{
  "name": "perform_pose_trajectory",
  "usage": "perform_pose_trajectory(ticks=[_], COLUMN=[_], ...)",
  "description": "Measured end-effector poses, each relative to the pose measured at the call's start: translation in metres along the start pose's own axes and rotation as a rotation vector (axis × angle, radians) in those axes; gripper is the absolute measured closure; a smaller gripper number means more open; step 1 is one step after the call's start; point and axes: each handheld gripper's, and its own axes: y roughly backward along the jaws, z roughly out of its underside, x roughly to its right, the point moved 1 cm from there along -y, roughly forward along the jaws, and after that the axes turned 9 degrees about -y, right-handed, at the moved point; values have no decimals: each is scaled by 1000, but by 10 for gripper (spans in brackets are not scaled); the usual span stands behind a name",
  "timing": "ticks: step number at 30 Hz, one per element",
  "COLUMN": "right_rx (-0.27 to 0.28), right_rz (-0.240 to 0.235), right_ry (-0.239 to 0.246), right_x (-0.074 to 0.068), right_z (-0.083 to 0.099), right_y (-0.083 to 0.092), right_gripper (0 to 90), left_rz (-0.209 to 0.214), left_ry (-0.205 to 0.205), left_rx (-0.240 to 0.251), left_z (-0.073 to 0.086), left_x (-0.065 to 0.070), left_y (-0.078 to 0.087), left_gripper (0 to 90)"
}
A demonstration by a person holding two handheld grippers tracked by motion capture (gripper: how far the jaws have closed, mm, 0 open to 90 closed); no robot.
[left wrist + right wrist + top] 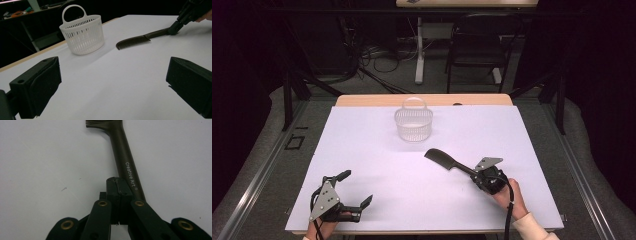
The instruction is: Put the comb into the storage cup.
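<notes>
A dark comb lies flat on the white table sheet, right of centre, teeth toward the basket. My right gripper is at the end of its handle. In the right gripper view the two jaws are pressed together, and the handle, printed "Creative Art", runs on under the right-hand jaw rather than between the pads. My left gripper rests at the front left, open and empty. In the left gripper view its wide gap faces the comb and the right gripper.
A small white slotted basket with a loop handle stands upright near the table's far edge, also seen in the left gripper view. Beyond the table are a black chair, a desk leg and cables on the floor.
</notes>
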Motion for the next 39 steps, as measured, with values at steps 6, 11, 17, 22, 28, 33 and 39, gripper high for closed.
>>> perform_pose_trajectory(ticks=[6,11,17,22,28,33,39], right_rx=[6,11,14,5,7,4,-12], right_rz=[5,14,6,-24,-49,-46,-50], right_ry=[-19,-25,-43,-26,-29,-21,-3], right_x=[2,5,7,4,2,1,-2], right_z=[0,0,1,0,-6,-8,-10], right_y=[-1,-2,0,4,14,16,18], right_gripper=[900,900,857,724,495,293,143], left_rz=[2,0,1,4,-3,-4,-3], left_ry=[1,2,0,-3,-6,-5,-1], left_rx=[-1,0,-2,-4,0,-1,-3], left_z=[0,0,0,0,0,0,1], left_x=[0,0,0,0,0,0,0], left_y=[0,0,0,-1,0,0,-1], left_gripper=[0,0,0,0,0,0,0])
